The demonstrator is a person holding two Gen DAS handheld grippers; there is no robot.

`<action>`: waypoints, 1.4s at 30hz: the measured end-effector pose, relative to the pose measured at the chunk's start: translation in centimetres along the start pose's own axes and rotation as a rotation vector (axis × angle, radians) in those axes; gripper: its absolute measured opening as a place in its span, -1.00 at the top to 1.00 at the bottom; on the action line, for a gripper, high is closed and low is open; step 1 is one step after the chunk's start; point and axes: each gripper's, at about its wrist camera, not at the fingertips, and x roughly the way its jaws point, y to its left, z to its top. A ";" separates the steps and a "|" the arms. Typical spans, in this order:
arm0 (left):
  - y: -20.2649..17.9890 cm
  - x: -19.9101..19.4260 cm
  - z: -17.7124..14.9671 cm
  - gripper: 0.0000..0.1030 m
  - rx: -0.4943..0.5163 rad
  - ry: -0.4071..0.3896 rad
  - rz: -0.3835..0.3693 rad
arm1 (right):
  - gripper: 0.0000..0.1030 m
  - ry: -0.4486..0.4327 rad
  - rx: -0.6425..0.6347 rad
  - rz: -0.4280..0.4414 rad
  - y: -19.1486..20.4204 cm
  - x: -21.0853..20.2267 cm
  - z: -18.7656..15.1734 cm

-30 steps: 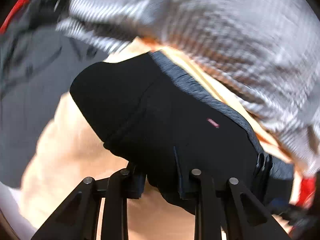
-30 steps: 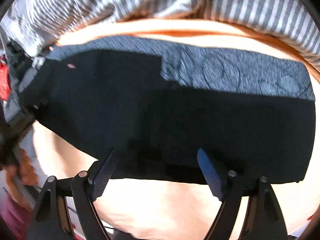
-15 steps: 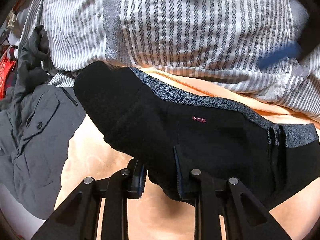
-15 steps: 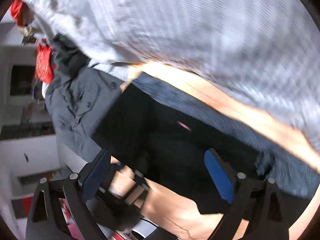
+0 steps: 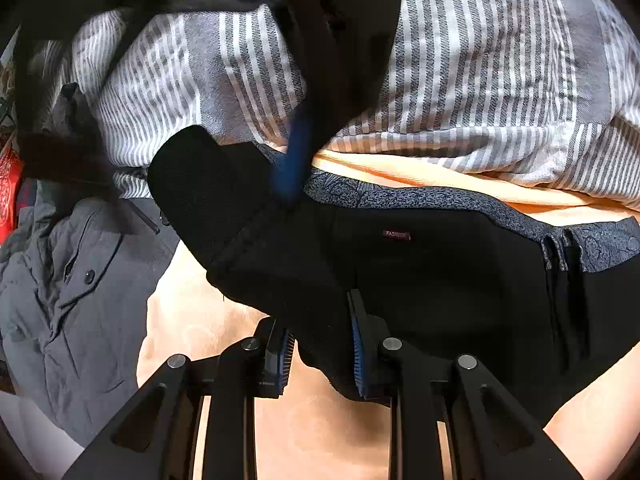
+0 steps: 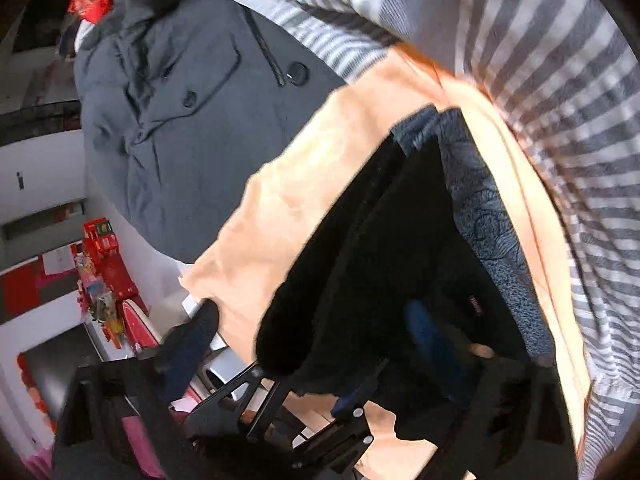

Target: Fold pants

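Note:
The black pants point(image 5: 420, 280) lie folded on a peach sheet point(image 5: 320, 432), with a blue-grey patterned waistband lining point(image 5: 400, 196) and a small red label point(image 5: 396, 235). My left gripper point(image 5: 320, 354) is shut on the near fold of the pants. My right gripper point(image 5: 292, 164) reaches down from above onto the pants' far left part, blurred. In the right wrist view the right gripper point(image 6: 304, 352) is open, its fingers point(image 6: 428, 340) wide apart over the pants point(image 6: 380, 260). The left gripper point(image 6: 304, 408) shows below the fold.
A grey jacket point(image 5: 68, 288) lies left of the pants; it also shows in the right wrist view point(image 6: 168, 120). A grey and white striped blanket point(image 5: 480, 80) lies behind the pants. Red items point(image 6: 104, 264) stand beyond the bed's edge.
My right gripper has swung over to the left end of the pants and come down onto them. My left gripper has kept its hold and hardly moved.

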 end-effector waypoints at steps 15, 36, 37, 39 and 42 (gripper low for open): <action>-6.1 -6.9 1.4 0.50 0.160 -0.127 -0.107 | 0.62 -0.423 0.192 0.274 -8.7 -7.6 -13.5; -30.8 -11.7 -2.0 0.50 0.600 -0.094 -0.321 | 0.61 -0.896 0.612 0.613 -27.6 -5.2 -46.2; -31.7 -11.1 -2.6 0.50 0.623 -0.080 -0.315 | 0.61 -0.901 0.634 0.628 -28.4 -4.4 -46.8; -33.6 -9.6 -3.7 0.50 0.660 -0.040 -0.298 | 0.61 -0.900 0.687 0.653 -30.3 -2.1 -48.2; -35.1 -7.9 -4.7 0.49 0.692 -0.002 -0.266 | 0.61 -0.885 0.761 0.693 -32.9 1.7 -49.0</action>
